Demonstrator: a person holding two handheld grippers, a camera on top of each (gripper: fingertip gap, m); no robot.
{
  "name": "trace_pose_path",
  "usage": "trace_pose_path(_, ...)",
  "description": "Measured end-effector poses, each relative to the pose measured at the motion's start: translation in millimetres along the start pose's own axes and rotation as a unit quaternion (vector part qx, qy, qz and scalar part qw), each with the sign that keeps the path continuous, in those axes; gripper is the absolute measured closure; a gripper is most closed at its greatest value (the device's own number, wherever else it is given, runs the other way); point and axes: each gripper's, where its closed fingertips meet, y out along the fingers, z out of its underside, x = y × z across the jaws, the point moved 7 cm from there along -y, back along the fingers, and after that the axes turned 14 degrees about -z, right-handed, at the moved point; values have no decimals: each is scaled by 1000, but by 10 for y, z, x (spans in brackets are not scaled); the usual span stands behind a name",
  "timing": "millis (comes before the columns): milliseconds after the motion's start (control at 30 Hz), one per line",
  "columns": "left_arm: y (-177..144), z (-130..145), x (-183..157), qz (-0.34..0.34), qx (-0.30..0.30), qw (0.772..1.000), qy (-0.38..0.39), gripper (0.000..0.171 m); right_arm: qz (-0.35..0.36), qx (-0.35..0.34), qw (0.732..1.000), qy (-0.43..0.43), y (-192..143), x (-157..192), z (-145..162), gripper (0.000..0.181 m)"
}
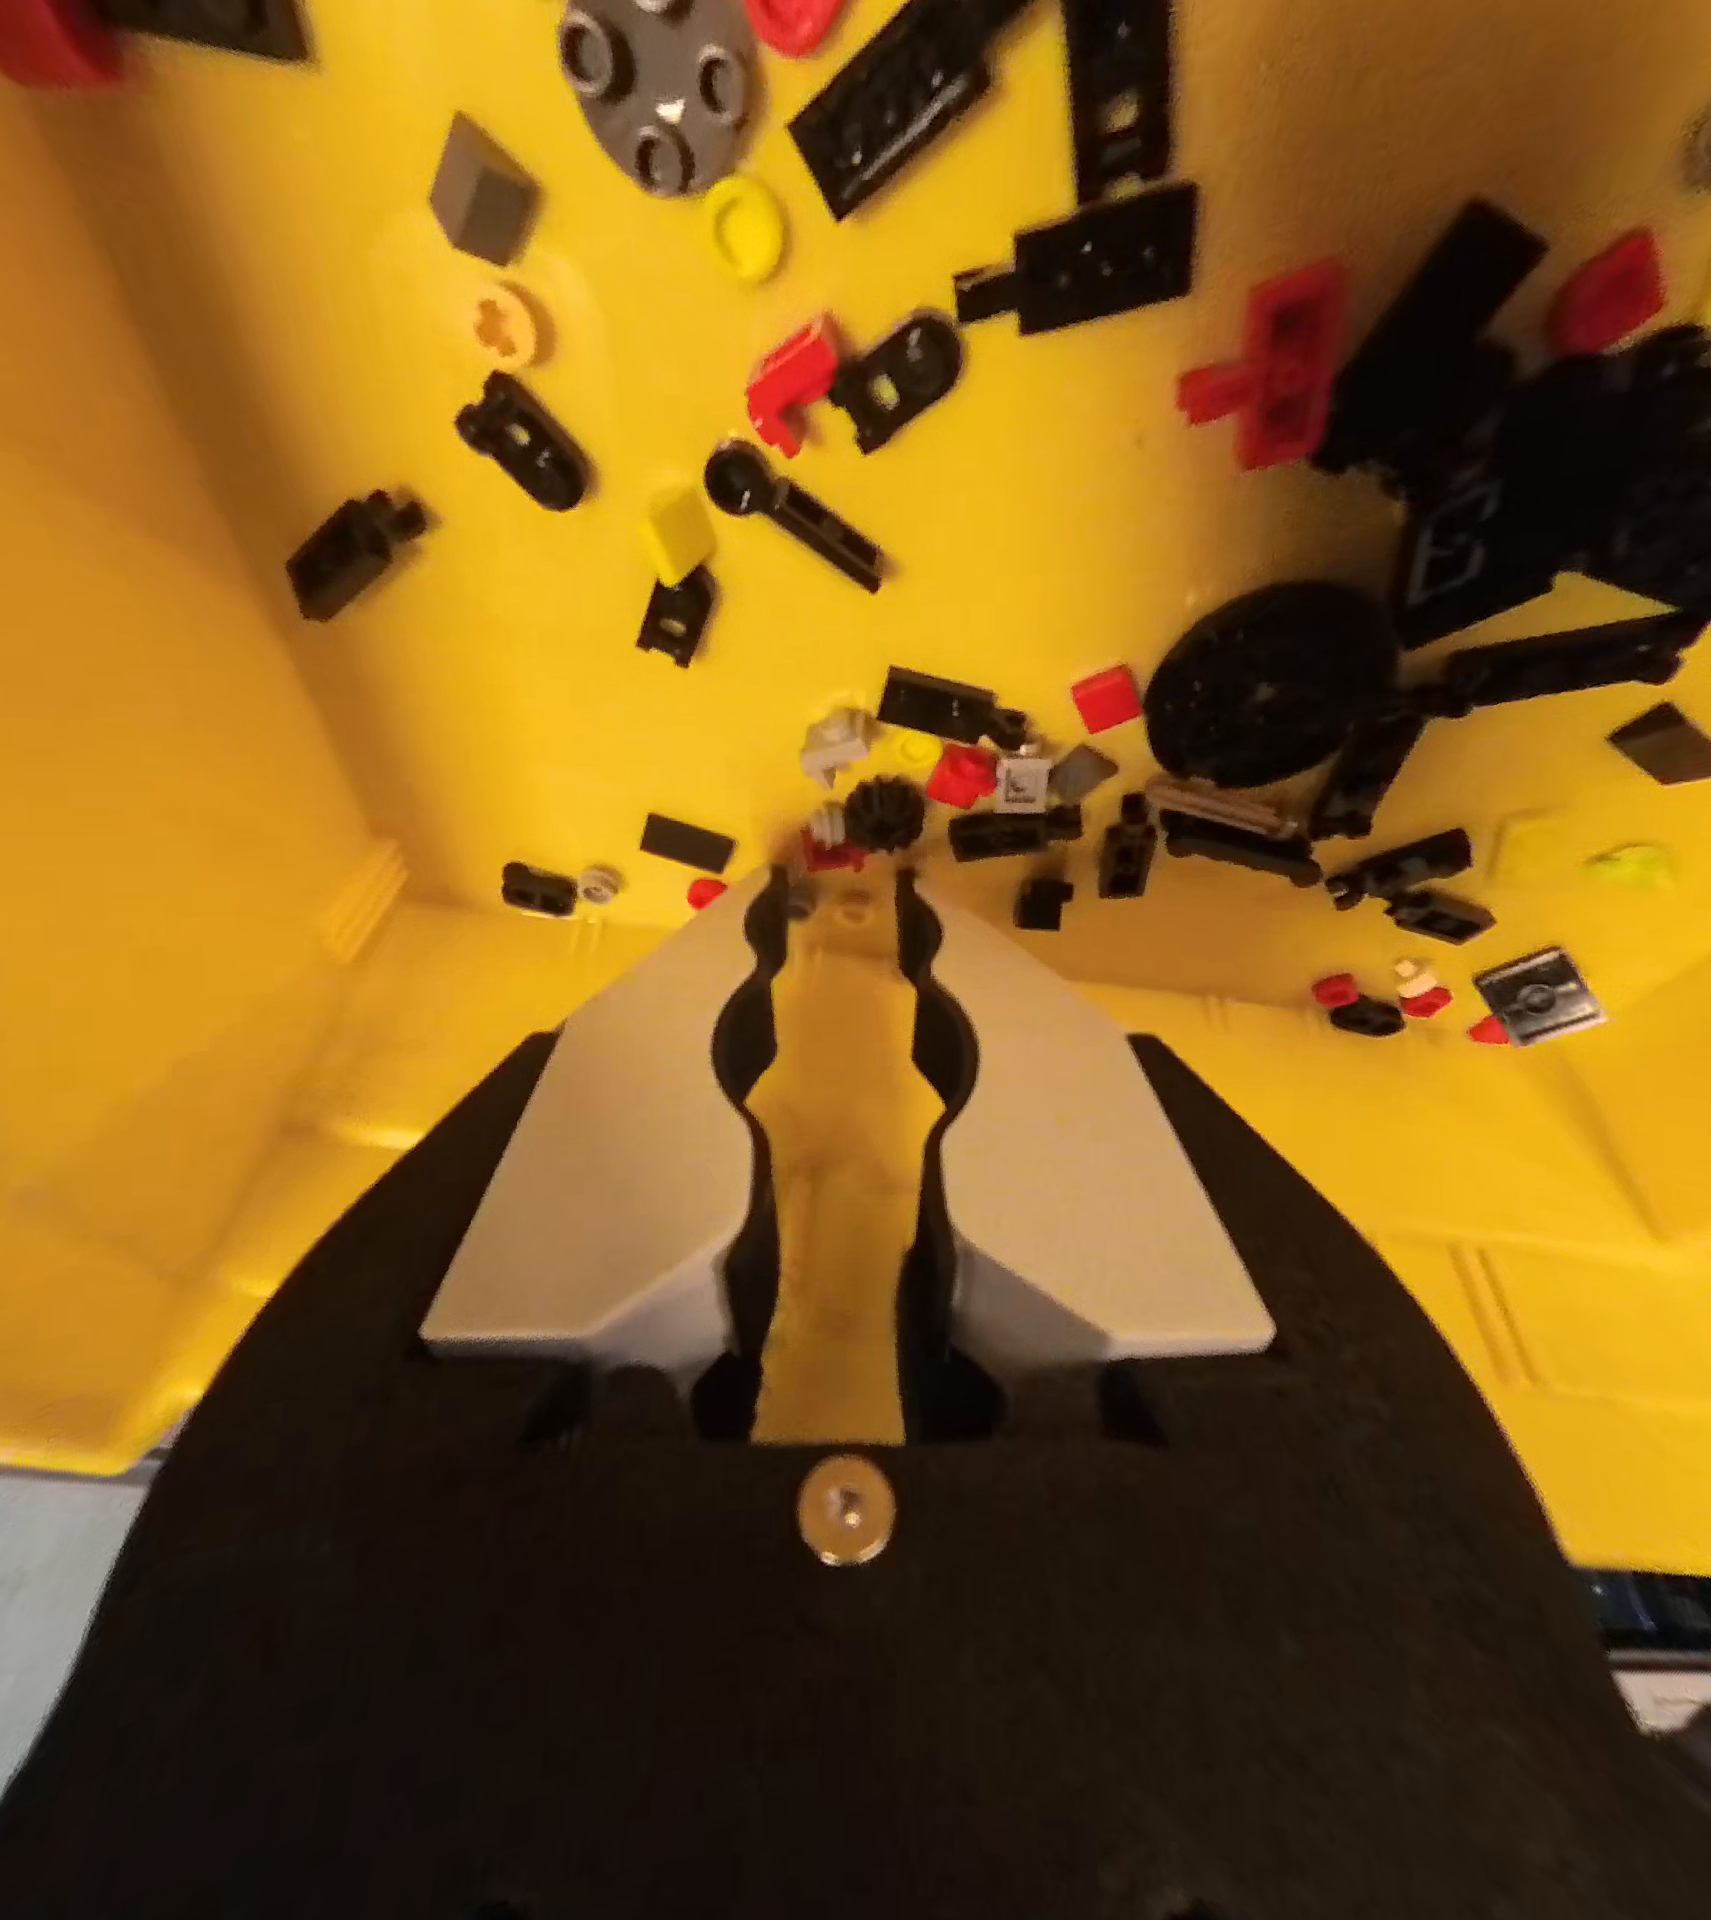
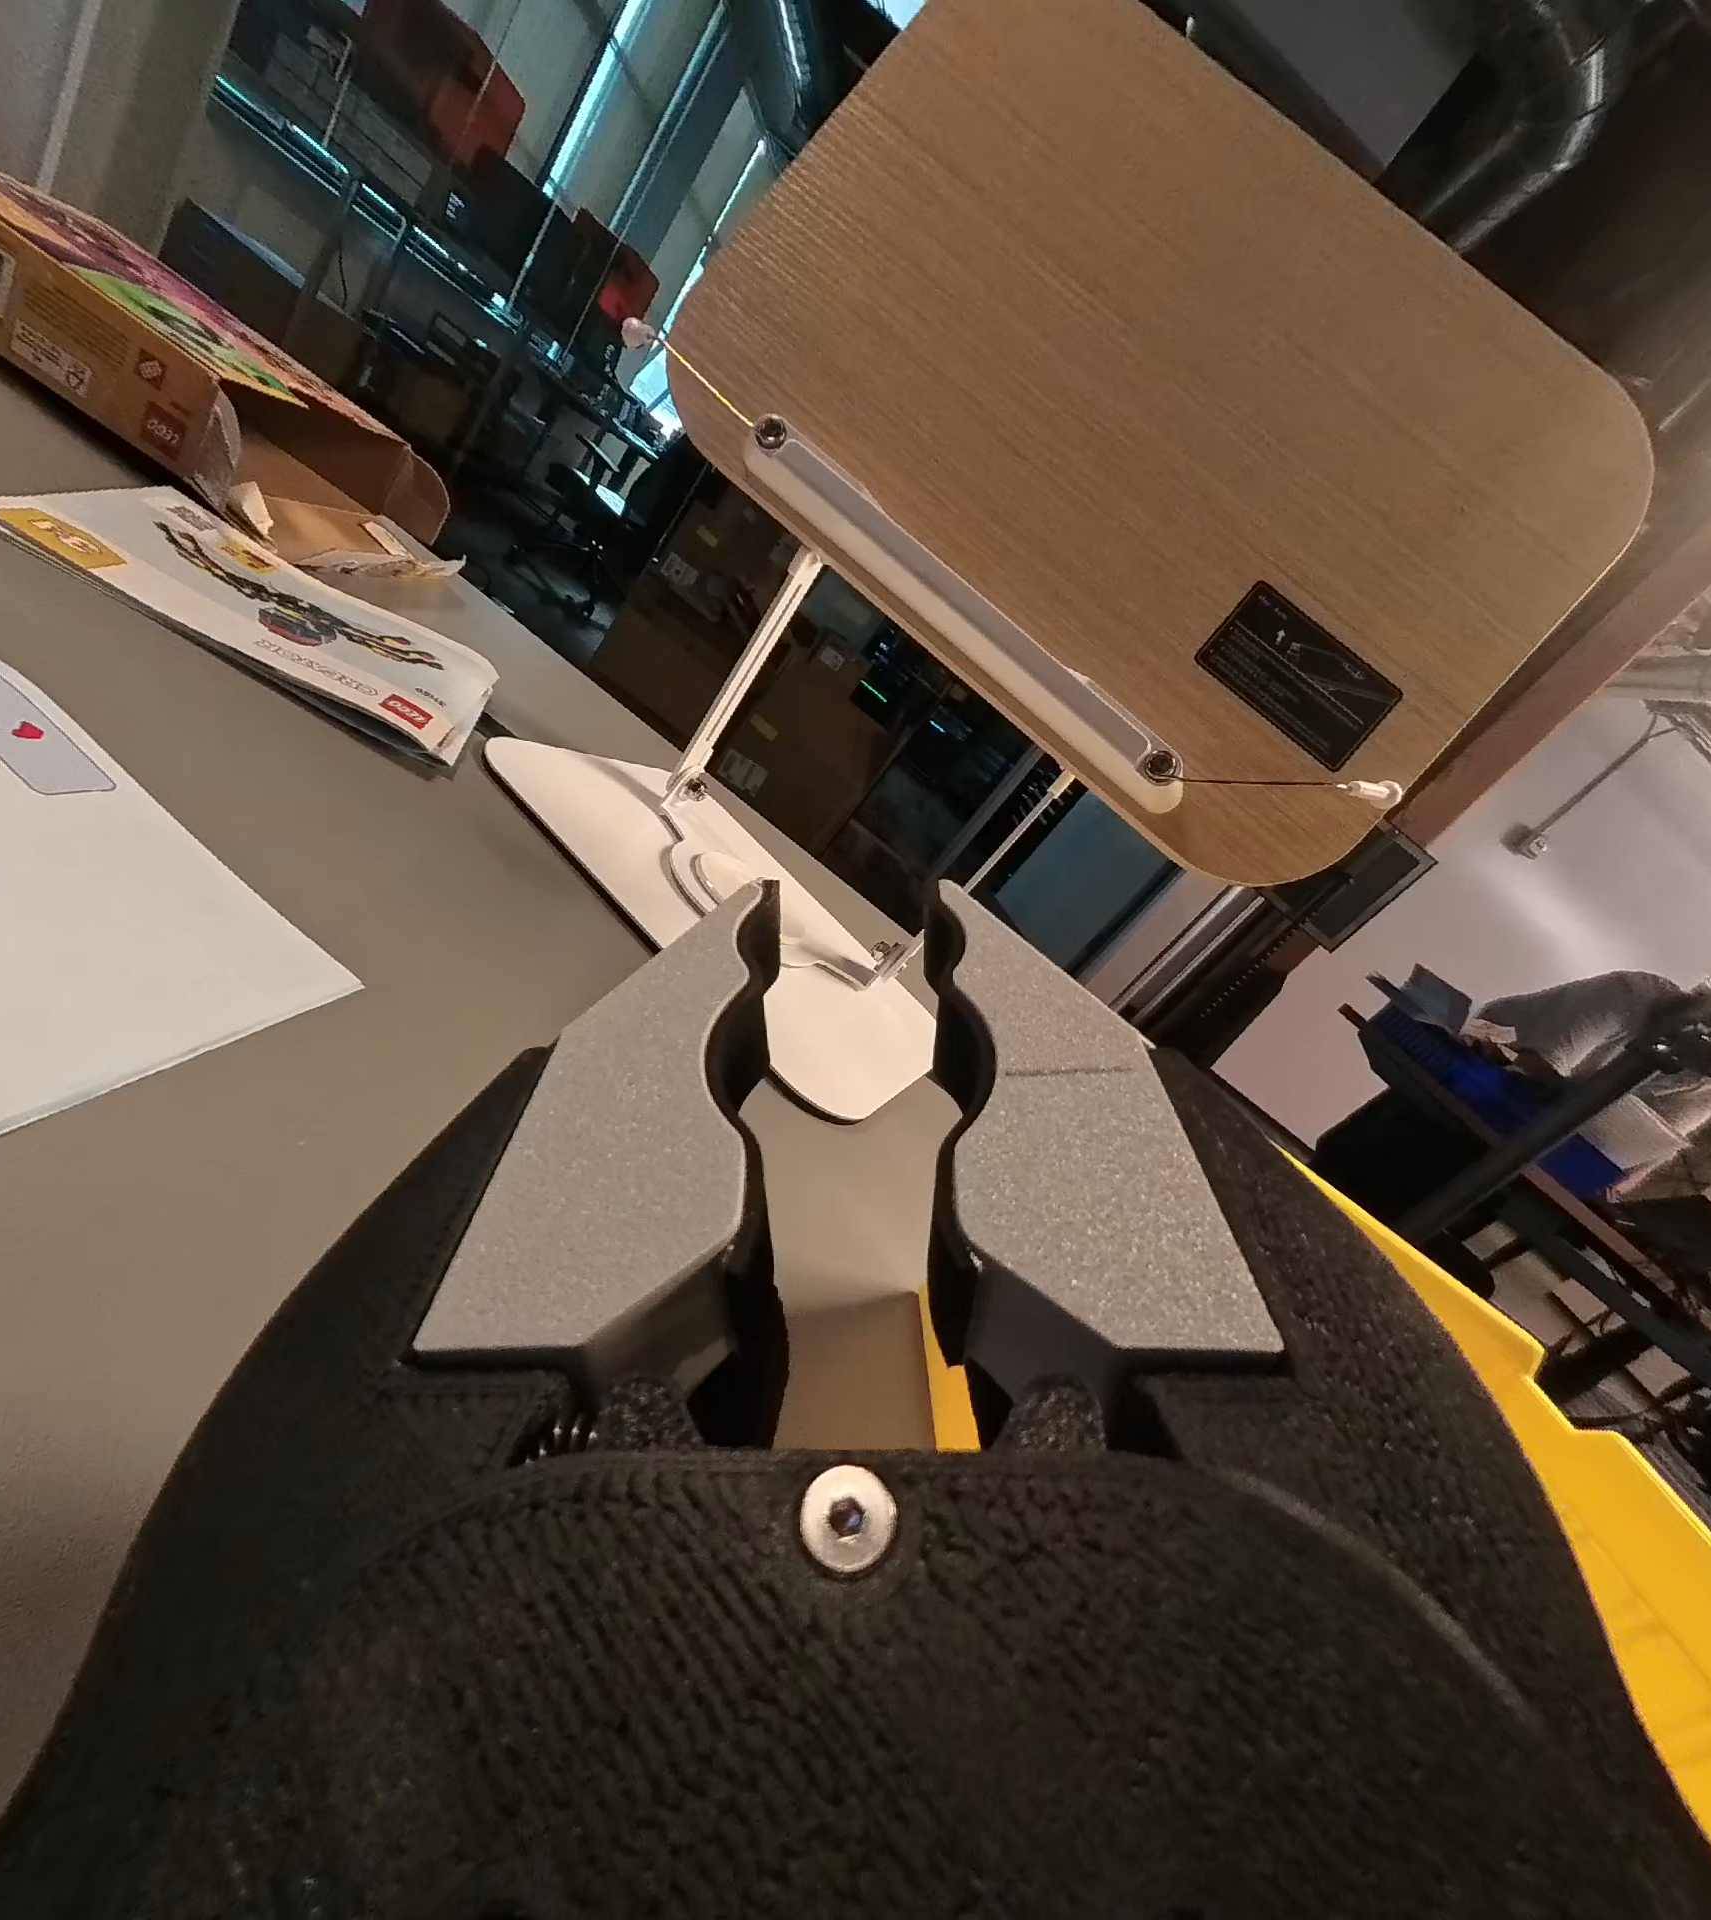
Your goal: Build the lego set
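In the left wrist view, a yellow tray (image 1: 155, 727) holds many loose black, red, yellow and grey Lego pieces. A partly built black model (image 1: 1557, 488) with a black round dish (image 1: 1266, 686) lies at the right. My left gripper (image 1: 840, 883) is open and low over the tray, holding nothing. Its tips reach a cluster with a black gear (image 1: 882, 810) and a small red and white piece (image 1: 830, 844); a small yellow round stud (image 1: 851, 914) lies between the fingers. My right gripper (image 2: 856, 904) is open and empty above the grey table (image 2: 363, 987).
A stand with a white base (image 2: 612, 810) and a tilted wooden board (image 2: 1142, 416) is ahead of the right gripper. Open instruction pages (image 2: 51, 935), a booklet (image 2: 259, 613) and a cardboard box (image 2: 103, 312) lie at the left. The tray's rim (image 2: 1661, 1558) shows at the lower right. My hands' fingertips stand some 75 cm from each other.
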Motion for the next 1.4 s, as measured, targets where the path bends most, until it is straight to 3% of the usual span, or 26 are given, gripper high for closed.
trace_pose_path(300, 0, 10, 11, -13, -28, 1000, 3, 171, -5, -4, 1000, 2, 4, 7, -4, 156)
trace_pose_path(567, -156, 62, -56, -2, -99, 995, -20, 171, -7, -8, 1000, 7, 4, 6, -5, 156)
trace_pose_path(700, -198, 41, -66, 36, -114, 990, -75, 163, -9, -10, 1000, 8, 3, 7, -6, 156)
trace_pose_path(967, -102, 39, -89, 40, -94, 992, -78, 149, -10, -9, 1000, 11, 5, 6, -3, 156)
trace_pose_path(1267, -87, 25, -35, 51, -92, 990, -89, 153, -12, -12, 1000, 15, 2, 5, -4, 156)
trace_pose_path(1400, -82, 20, -29, 68, -83, 989, -102, 142, -13, -13, 1000, 16, 3, 5, -4, 156)
